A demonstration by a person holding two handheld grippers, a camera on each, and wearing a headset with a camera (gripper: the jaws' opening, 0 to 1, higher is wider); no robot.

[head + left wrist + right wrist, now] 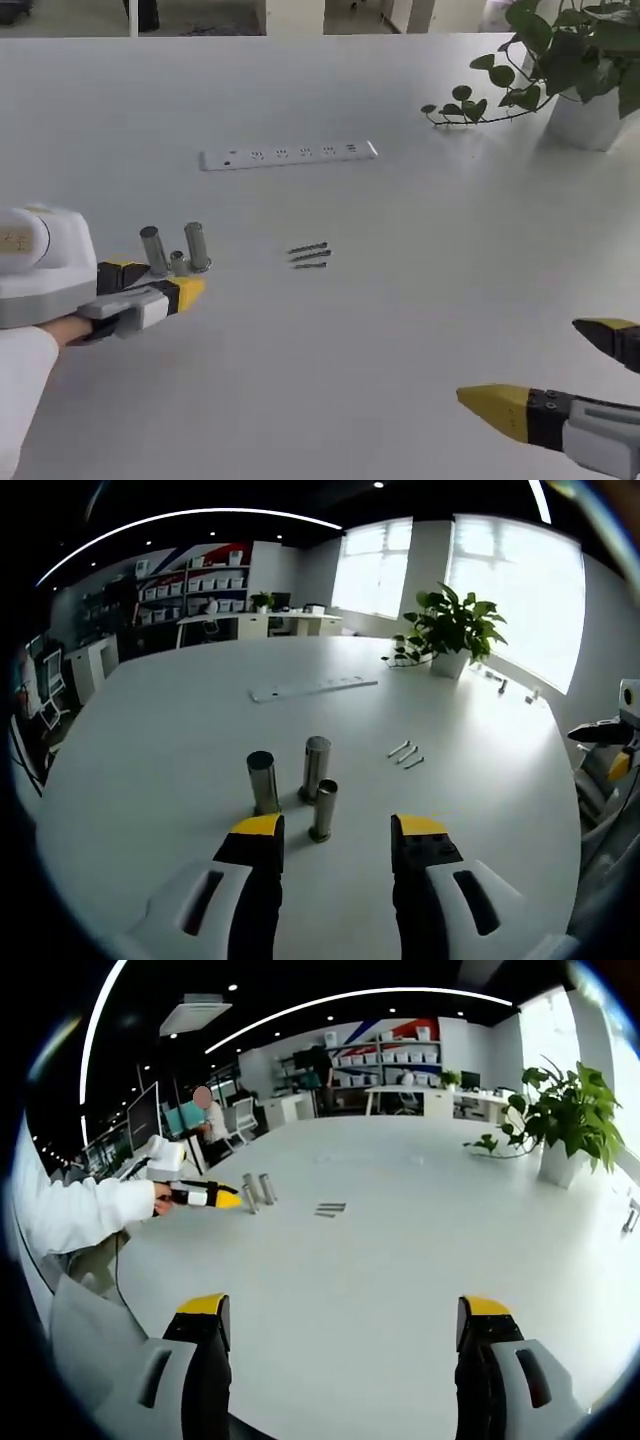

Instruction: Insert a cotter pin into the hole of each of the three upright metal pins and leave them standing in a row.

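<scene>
Three upright metal pins stand in a tight cluster on the white table: a tall one (pixel 152 250), a short one (pixel 178 262) and another tall one (pixel 196 247). My left gripper (pixel 160 280) is open right in front of them. In the left gripper view the short pin (pixel 322 810) stands just ahead of the gap between the jaws of the left gripper (pixel 340 830), apart from both. Three cotter pins (pixel 308 255) lie side by side to the right of the cluster. My right gripper (pixel 545 365) is open and holds nothing at the near right, far from the pins (pixel 255 1190).
A white power strip (pixel 288 156) lies beyond the pins. A potted plant (pixel 570 60) stands at the far right corner of the table. A person sits at a desk in the background of the right gripper view.
</scene>
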